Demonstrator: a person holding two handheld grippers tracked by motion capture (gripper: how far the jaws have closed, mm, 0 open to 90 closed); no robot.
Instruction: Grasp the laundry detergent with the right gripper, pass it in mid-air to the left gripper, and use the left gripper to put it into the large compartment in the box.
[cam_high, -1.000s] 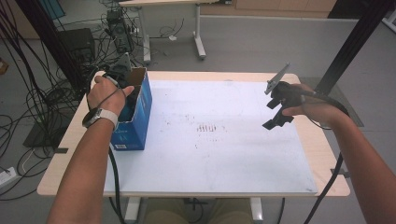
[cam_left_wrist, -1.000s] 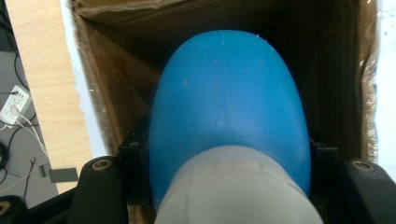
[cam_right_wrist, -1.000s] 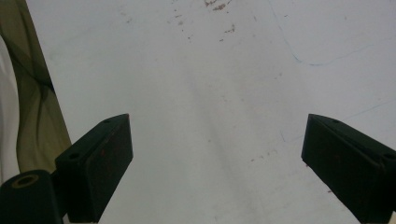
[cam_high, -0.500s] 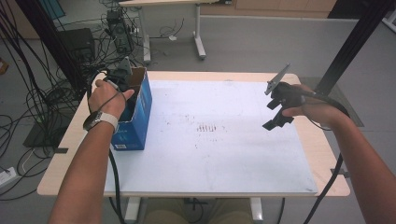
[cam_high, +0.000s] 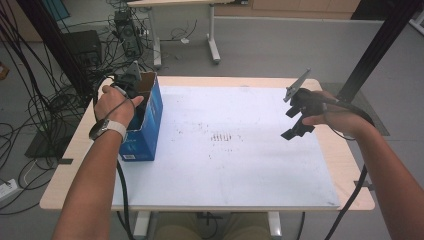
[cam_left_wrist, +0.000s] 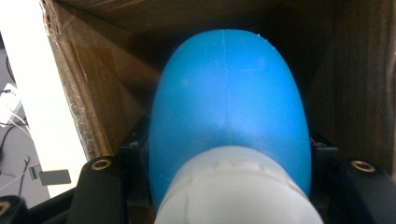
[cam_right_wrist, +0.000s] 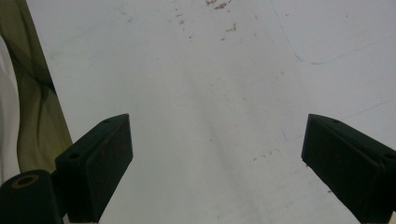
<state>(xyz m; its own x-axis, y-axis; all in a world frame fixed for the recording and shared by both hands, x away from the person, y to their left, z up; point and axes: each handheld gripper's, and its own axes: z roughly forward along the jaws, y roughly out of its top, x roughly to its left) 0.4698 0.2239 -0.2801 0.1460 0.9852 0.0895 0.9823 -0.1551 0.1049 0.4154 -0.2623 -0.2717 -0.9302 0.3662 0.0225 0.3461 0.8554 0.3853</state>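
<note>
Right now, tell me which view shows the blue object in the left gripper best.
The left gripper view: the blue object with its white end sits close up between the jaws, inside the cardboard box. In the high view the hand and box wall hide it. The right gripper view looks at the table.

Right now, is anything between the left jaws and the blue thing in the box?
No. The left gripper is already shut on the blue-and-white object, inside the cardboard box. The box's brown walls stand close around it.
</note>
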